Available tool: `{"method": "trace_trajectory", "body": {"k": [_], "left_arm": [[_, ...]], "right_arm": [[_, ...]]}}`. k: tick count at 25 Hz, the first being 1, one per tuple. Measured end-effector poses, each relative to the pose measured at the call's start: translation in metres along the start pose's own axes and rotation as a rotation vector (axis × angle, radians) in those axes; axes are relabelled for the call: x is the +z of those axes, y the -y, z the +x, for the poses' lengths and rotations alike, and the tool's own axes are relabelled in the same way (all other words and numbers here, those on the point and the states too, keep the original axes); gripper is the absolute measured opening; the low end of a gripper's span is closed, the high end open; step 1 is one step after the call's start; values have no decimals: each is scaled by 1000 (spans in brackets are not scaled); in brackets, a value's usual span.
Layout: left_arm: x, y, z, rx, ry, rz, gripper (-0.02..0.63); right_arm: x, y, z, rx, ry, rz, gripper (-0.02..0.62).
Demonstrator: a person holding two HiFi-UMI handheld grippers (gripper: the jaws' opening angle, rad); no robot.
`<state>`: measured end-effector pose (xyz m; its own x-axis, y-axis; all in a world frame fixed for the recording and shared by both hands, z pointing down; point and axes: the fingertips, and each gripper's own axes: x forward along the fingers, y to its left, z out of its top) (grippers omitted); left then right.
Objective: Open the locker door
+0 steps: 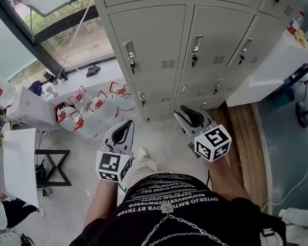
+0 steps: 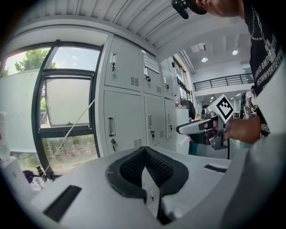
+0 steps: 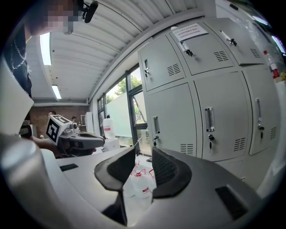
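Both empty: left claw (image 1: 125, 124) closed, right claw (image 1: 182, 113) parted, locker door (image 1: 149, 46) well ahead.

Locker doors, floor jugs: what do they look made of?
Locker doors: probably painted sheet metal with a pale grey matte finish, going by the flat panels with punched vent slots. Jugs: apparently clear plastic, with translucent walls and red-and-white labels.

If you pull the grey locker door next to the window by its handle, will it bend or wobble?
The locker door looks like painted sheet metal, so it would probably stay stiff and swing as one flat piece. Its handle is a slim, smooth upright bar, so a grip might slip on it. Vent slots suggest a thin panel, likely light.
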<state>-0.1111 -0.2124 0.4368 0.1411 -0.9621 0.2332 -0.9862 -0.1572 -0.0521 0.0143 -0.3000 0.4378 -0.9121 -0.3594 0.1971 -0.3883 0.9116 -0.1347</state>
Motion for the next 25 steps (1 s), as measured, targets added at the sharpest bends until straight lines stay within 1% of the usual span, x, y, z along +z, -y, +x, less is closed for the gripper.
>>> {"method": "trace_trajectory", "body": {"k": [3, 6, 10, 17, 25], "left_arm": [[18, -4, 16, -39, 35, 26, -2], [25, -20, 28, -57, 37, 46, -2], [20, -48, 38, -55, 20, 28, -2], [18, -102, 49, -29, 8, 21, -2], [-1, -151, 68, -30, -25, -7, -2]], "right_arm": [[8, 9, 11, -16, 5, 2, 114], [19, 14, 30, -22, 14, -5, 114], [33, 21, 61, -13, 23, -9, 115], [47, 30, 121, 9, 13, -19, 115], [64, 35, 189, 32, -2, -59, 117]]}}
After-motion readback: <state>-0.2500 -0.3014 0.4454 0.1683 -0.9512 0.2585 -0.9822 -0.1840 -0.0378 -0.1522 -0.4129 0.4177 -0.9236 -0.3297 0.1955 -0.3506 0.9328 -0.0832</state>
